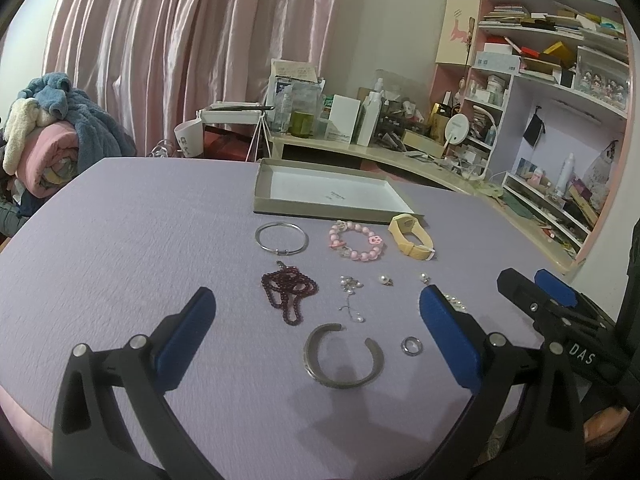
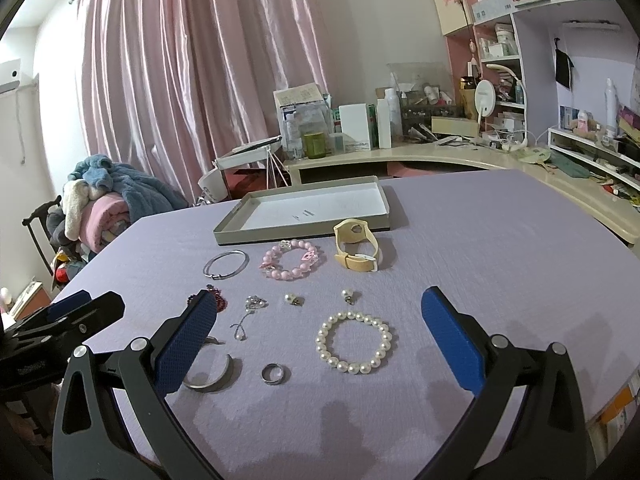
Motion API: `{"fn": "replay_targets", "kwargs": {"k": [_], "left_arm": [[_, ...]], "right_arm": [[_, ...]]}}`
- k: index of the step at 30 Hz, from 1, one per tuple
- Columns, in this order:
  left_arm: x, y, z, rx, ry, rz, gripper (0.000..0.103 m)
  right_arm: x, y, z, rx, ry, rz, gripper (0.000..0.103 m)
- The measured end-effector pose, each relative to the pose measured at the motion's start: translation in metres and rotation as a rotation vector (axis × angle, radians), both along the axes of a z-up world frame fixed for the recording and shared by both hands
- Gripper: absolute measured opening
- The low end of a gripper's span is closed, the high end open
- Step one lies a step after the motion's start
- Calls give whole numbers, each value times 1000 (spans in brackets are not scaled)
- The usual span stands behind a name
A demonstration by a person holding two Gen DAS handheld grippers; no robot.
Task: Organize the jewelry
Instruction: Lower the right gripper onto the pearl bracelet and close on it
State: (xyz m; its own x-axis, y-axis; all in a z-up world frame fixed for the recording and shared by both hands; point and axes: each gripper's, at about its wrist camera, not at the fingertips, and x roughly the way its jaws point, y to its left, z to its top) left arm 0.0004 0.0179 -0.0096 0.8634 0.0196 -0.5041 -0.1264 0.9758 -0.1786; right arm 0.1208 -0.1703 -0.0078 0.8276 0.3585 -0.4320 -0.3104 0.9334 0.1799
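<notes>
Jewelry lies on a lilac table in front of a shallow grey tray [image 1: 320, 211] [image 2: 300, 235]. Nearest the tray are a silver bangle [image 1: 282, 251], a pink bead bracelet [image 1: 370, 256] and a yellow watch strap [image 1: 412, 242]. Closer in lie dark red beads [image 1: 288, 288], a pearl pendant chain [image 1: 351, 284], two pearl earrings [image 2: 294, 299], a silver cuff [image 1: 320, 372], a ring [image 2: 266, 374] and a pearl bracelet [image 2: 352, 368]. My left gripper [image 1: 317, 292] hovers open over the cuff. My right gripper [image 2: 320, 294] hovers open over the pearl bracelet. Neither touches anything.
A cluttered desk [image 2: 440, 156] and shelves [image 1: 552, 92] stand behind and to the right of the table. A chair piled with blankets [image 2: 108, 200] is at the left. Pink curtains [image 1: 192, 48] hang at the back. Bare cloth shows at the table's left and right sides.
</notes>
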Motion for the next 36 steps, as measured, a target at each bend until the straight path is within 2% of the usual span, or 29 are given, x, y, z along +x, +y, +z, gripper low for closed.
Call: {"fn": "replay_targets", "kwargs": {"k": [2, 6, 10, 14, 19, 22, 27, 30, 31, 32, 34, 36], "left_arm": [[1, 3, -2, 4, 8, 19, 101], [7, 6, -6, 17, 53, 78, 101], [10, 14, -11, 0, 104, 118, 101], [10, 19, -12, -13, 122, 126, 101], [14, 19, -11, -21, 142, 118, 101], [16, 17, -12, -22, 158, 114, 101], [20, 17, -14, -31, 187, 124, 101], [23, 17, -16, -34, 206, 122, 101], [25, 16, -17, -36, 215, 116, 101], [27, 15, -18, -37, 222, 110, 101], [32, 11, -22, -37, 248, 88, 101], [37, 5, -25, -34, 267, 57, 101]], "right_arm": [[4, 0, -2, -18, 4, -20, 102], [20, -5, -20, -88, 80, -92, 102], [27, -2, -31, -132, 136, -85, 91], [39, 0, -40, -165, 189, -81, 84], [58, -1, -54, -173, 283, -84, 84], [62, -2, -55, -192, 298, -95, 84], [70, -2, -62, -212, 333, -112, 73], [72, 4, -68, -252, 336, -94, 53], [72, 6, -67, -248, 333, -69, 29], [72, 10, -66, -267, 331, -51, 10], [72, 11, -66, -277, 335, -44, 10], [71, 2, -62, -226, 344, -47, 10]]}}
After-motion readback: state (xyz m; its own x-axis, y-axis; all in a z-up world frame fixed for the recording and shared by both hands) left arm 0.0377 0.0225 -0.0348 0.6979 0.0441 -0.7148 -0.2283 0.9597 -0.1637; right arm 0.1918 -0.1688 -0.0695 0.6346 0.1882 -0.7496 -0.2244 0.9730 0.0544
